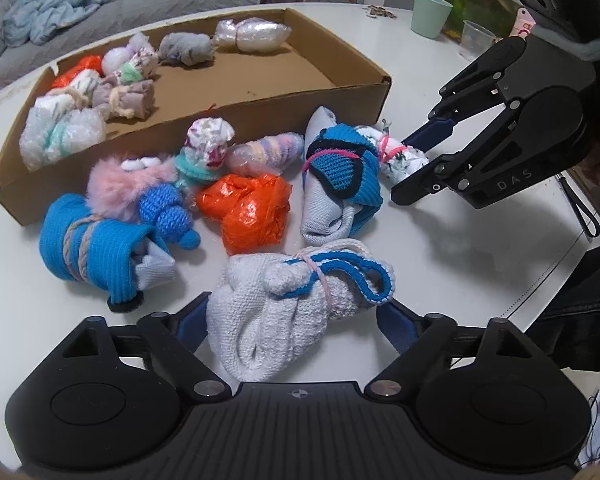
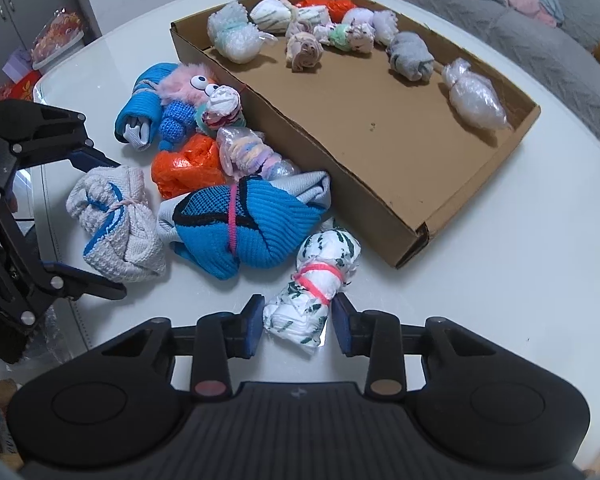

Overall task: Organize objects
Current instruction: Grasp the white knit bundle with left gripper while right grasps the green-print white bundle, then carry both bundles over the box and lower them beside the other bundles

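You're gripping a small white leaf-print bundle (image 2: 314, 300), tied w/ a pink band, w/ the right gripper (image 2: 296, 322). Its blue pads are sitting against both sides of the bundle's near end, so it's reading as clamped on it. The bundle is lying on the white table (image 2: 500, 300), just outside the near corner of the cardboard box (image 2: 380, 196).

Your left gripper (image 1: 296, 316) is straddling a white knit bundle w/ blue trim (image 1: 296, 300). Its jaws are standing apart on either side; whether the pads are pressing in yet, can't tell.

Going outward: a blue-and-grey knit roll (image 2: 240, 228) is lying between the two bundles. Beyond it, an orange plastic wad (image 2: 184, 168), a pastel yarn roll in clear wrap (image 2: 248, 152), a pink fluffy toy w/ googly eyes (image 2: 192, 84) and another blue knit roll (image 2: 140, 108) are crowding against the box's long wall.

Progress, approx: roughly nine wrapped bundles are already sitting in the box, lined along its far side, incl. a clear shiny one (image 2: 476, 100) and a grey one (image 2: 410, 56). About eight are waiting on the table. So you're around halfway, w/ plenty of bare box floor left for the rest.
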{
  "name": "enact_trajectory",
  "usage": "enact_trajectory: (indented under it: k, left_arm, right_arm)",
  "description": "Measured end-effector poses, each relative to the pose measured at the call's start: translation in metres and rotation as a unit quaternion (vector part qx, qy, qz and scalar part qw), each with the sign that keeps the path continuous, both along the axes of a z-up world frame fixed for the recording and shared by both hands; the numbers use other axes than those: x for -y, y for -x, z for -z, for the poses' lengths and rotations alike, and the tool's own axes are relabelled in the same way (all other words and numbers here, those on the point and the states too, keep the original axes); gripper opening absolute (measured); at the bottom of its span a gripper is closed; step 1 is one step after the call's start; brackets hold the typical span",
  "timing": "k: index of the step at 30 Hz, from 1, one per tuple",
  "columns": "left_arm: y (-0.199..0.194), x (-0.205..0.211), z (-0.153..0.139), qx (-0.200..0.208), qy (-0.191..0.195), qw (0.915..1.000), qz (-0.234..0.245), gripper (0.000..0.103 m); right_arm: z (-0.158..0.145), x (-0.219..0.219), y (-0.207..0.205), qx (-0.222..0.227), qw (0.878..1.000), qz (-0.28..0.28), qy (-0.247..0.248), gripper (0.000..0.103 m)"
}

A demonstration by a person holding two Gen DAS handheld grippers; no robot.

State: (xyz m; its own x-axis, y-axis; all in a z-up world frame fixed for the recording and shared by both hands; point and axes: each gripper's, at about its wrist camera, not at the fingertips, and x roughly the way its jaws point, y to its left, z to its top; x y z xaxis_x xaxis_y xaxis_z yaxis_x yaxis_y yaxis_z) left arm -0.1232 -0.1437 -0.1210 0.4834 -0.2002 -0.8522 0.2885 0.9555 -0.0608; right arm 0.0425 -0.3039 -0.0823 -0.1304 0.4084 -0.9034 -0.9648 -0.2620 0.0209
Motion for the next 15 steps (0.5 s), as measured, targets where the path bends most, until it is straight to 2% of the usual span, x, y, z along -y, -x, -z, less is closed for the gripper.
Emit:
enact_trajectory:
  k: [4, 6, 15]
  left_arm:
    - [0.001, 0.002, -0.001, 0.007, -0.012, 0.9998, 0.014, 0.071]
    - [0.002, 0.0, -0.003, 0.006, -0.017, 0.9997, 0.017, 0.061]
    - [0.015, -0.003, -0.015, -0.007, -0.029, 0.9993, 0.023, 0.058]
  right_arm:
    - [-0.005, 0.003, -0.005, -0.007, 1.0, 0.013, 0.001, 0.032]
    - [-0.009, 0.004, -0.009, -0.008, 1.0, 0.021, -0.002, 0.032]
    - [-0.03, 0.013, -0.02, 0.003, 0.999, 0.042, -0.022, 0.032]
